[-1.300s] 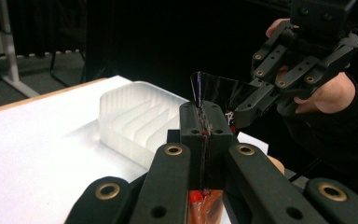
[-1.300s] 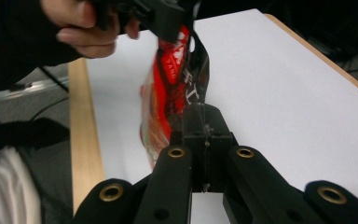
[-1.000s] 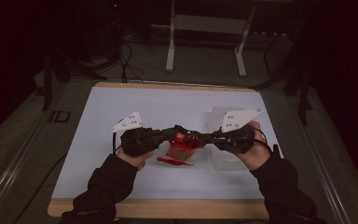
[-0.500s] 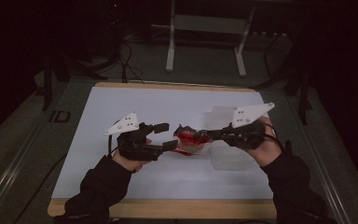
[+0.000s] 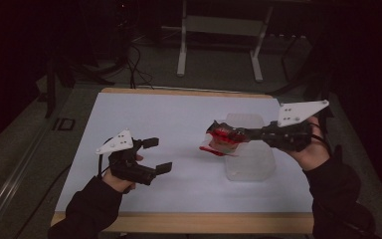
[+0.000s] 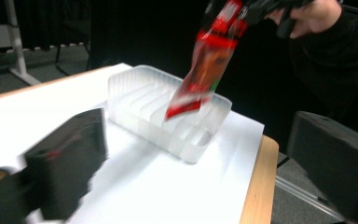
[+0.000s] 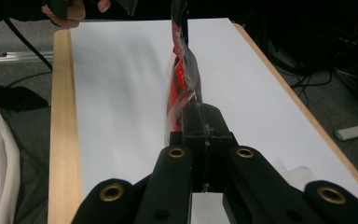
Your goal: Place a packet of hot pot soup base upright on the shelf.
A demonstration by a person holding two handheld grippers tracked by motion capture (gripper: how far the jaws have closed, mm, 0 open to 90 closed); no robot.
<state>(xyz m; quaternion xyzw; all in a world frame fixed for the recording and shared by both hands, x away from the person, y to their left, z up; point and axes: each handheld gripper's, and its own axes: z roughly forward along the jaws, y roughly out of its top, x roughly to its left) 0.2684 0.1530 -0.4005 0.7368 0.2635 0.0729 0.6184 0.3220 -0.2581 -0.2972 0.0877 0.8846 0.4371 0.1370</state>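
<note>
**Red packet held up over the clear rack**

From where I stand, the right gripper (image 5: 222,135) is clamped on a crinkly red-and-clear plastic snack packet (image 5: 221,140), its jaws pinched tight on one end. The packet hangs in the air above the near left corner of a clear, ribbed plastic organiser tray (image 5: 251,159) and is not touching it. Seen from the left gripper view, the packet (image 6: 204,70) dangles at a slant over the tray's row of slots (image 6: 168,112), its lower end just above the dividers. In the right gripper view the packet (image 7: 182,88) stands edge-on between the closed black jaws, with the white sheet running off behind it.

The tray sits on a large white sheet-covered table (image 5: 179,119) with a pale wooden edge, towards the right side of the sheet.

The left gripper (image 5: 159,155) is well apart from all this, low over the left part of the table. Its jaws are spread wide with nothing between them. The person's left hand (image 5: 122,169) grips its body, dark sleeve coming in from below.
</note>
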